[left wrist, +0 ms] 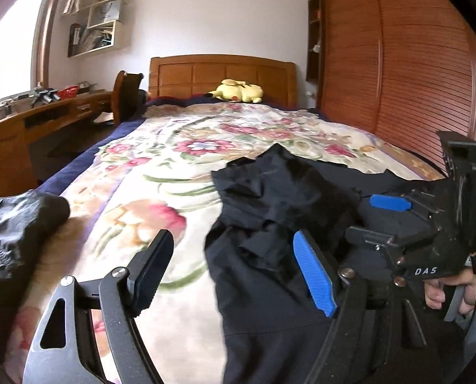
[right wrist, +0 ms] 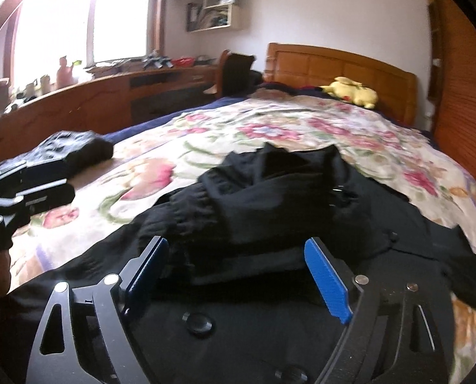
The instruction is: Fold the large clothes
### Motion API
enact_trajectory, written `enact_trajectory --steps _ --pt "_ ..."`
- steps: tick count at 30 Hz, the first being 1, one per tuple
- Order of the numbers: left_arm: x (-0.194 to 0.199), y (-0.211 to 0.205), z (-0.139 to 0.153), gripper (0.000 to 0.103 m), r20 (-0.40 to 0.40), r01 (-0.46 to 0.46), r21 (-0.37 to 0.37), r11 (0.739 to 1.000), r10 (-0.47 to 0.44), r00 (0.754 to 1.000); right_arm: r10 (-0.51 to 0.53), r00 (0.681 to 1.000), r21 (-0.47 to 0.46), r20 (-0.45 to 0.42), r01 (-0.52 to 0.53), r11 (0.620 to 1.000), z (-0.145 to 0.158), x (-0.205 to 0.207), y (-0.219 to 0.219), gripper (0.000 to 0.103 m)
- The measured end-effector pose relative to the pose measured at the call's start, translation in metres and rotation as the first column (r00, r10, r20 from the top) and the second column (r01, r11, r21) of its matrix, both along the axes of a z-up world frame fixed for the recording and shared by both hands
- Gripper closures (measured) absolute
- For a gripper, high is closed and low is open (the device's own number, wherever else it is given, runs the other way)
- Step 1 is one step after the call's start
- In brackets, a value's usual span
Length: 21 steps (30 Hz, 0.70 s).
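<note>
A large black garment (right wrist: 270,198), soft and matte, lies rumpled on the bed (left wrist: 161,192), its upper part bunched into a loose heap with a ribbed cuff showing and at least one round button on the flat part nearest the right wrist camera. The bed wears a floral cover in cream, pink and green, edged by dark blue cloth. A second dark piece of clothing (right wrist: 68,153), crinkled and folded thick, lies on the bed well to the left of the garment.

The left gripper (left wrist: 231,272) hangs over the garment's left edge, jaws apart with nothing between them; one pad is ridged blue, the other looks black. The right gripper (right wrist: 238,275) is over the flat part of the garment, jaws wide, pressing on nothing.

Beyond the garment, a yellow plush toy (left wrist: 238,91) lies against the wooden headboard (left wrist: 222,75). A slatted wooden wardrobe (left wrist: 414,80) stands to its right, a wooden desk (right wrist: 110,102) to its left.
</note>
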<state>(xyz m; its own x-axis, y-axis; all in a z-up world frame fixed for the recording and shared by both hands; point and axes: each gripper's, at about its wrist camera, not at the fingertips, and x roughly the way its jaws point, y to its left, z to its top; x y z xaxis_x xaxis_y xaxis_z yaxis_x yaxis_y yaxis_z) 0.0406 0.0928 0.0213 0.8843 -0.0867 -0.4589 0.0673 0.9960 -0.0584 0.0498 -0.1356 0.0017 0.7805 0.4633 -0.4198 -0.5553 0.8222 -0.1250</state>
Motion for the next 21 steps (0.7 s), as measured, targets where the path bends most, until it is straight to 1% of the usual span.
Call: enact_trajectory --steps 5,8,13,14,16,17,18,20,21 --pt "-0.003 0.016 -0.002 0.025 0.010 -0.024 -0.007 1.000 0.024 1.000 0.067 0.996 -0.030 -0.058 -0.068 0.997 -0.009 0.014 0.020 0.016" --pt "-0.005 0.023 -0.004 0.025 0.008 -0.035 -0.002 0.999 0.035 0.999 0.113 0.988 -0.070 -0.101 -0.120 0.990 -0.018 0.025 0.034 0.016" --pt "-0.004 0.029 -0.007 0.025 0.001 -0.037 -0.011 0.999 0.037 0.999 0.120 0.980 -0.146 -0.158 -0.143 0.979 -0.031 0.037 0.048 0.018" --pt "-0.004 0.029 -0.006 0.025 0.003 -0.034 -0.015 0.999 0.034 0.999 0.115 0.980 -0.157 -0.165 -0.141 0.978 -0.032 0.040 0.050 0.021" --pt "-0.005 0.028 -0.005 0.025 0.008 -0.030 -0.017 0.999 0.030 1.000 0.106 0.977 -0.171 -0.183 -0.138 0.975 -0.035 0.043 0.053 0.032" --pt "-0.006 0.028 -0.005 0.025 0.014 -0.024 -0.015 1.000 0.024 1.000 0.107 0.974 -0.174 -0.198 -0.142 0.974 -0.037 0.046 0.053 0.042" --pt "-0.006 0.026 -0.004 0.025 0.017 -0.020 -0.012 1.000 0.020 1.000 0.102 0.972 -0.178 -0.211 -0.141 0.974 -0.038 0.049 0.053 0.055" --pt "-0.008 0.023 -0.004 0.025 0.020 -0.015 -0.003 1.000 0.015 1.000 0.072 0.973 -0.182 -0.218 -0.113 0.977 -0.036 0.052 0.057 0.075" --pt "-0.009 0.022 -0.004 0.025 0.020 -0.012 0.003 1.000 0.012 1.000 0.055 0.975 -0.165 -0.216 -0.092 0.982 -0.033 0.055 0.052 0.082"
